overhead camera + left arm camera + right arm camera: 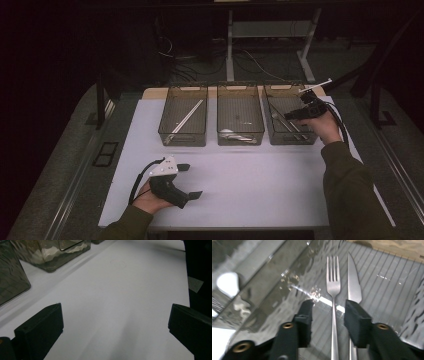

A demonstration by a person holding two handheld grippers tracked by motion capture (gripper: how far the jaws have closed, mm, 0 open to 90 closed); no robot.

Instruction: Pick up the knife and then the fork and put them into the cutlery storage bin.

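Sorting looks nearly done: fork [333,287] lies beside knife [354,287] on the floor of the right bin [291,140], right gripper [329,312] above it with jaws parted, pads clear of the handle; left gripper [192,181] rests wide open, empty, on the table [250,185].

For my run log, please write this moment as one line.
right claw: open above silver metal fork | fork: beside silver metal knife in right clear plastic bin | left claw: open over white table
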